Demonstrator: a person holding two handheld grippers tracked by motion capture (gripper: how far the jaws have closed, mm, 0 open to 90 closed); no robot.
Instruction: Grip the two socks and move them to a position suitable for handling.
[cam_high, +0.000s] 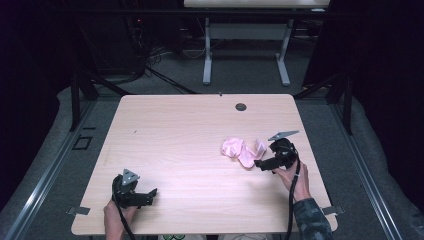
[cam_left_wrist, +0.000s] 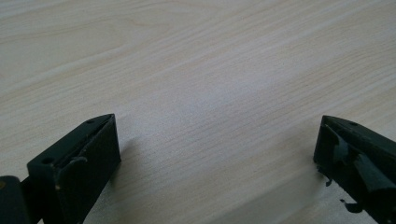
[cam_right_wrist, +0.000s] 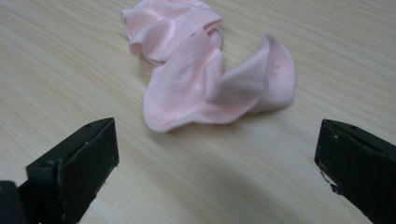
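Scene: light wood table (cam_high: 190, 135), seen from high view; person at near edge w/ a two-jaw gripper in each hand.

Pink cloth: crumpled pink cloth (cam_high: 243, 149) lies on right half of table, approx. mid-depth, bunched in soft folds. In right gripper view the pink cloth (cam_right_wrist: 205, 79) sits just beyond the jaws, centred btwn them, one flap standing up at its right side.

Right gripper: right gripper (cam_high: 261, 163) low over table at right, tips pointing left toward cloth's near-right edge, v. close to it; contact can't be told from high view. Right gripper view shows right gripper (cam_right_wrist: 217, 163) w/ jaws spread wide, bare wood btwn them, cloth not pinched, a strip of table separating tips from fabric.

Right hand: right hand (cam_high: 295, 180) grips the tool from the near side; patterned dark sleeve (cam_high: 311, 220) at near-right table edge; black cable runs down along forearm.

Left gripper: left gripper (cam_high: 150, 195) at near-left of table, well apart from cloth, tips pointing right. Left gripper view shows left gripper (cam_left_wrist: 217, 163) w/ jaws spread wide over bare wood grain, holding nothing.

Left hand: left hand (cam_high: 117, 212) at near edge, behind the tool.

Table detail: dark round grommet (cam_high: 241, 107) near far edge, right of centre.

Backdrop: second table's white legs (cam_high: 207, 60) on grey floor beyond.
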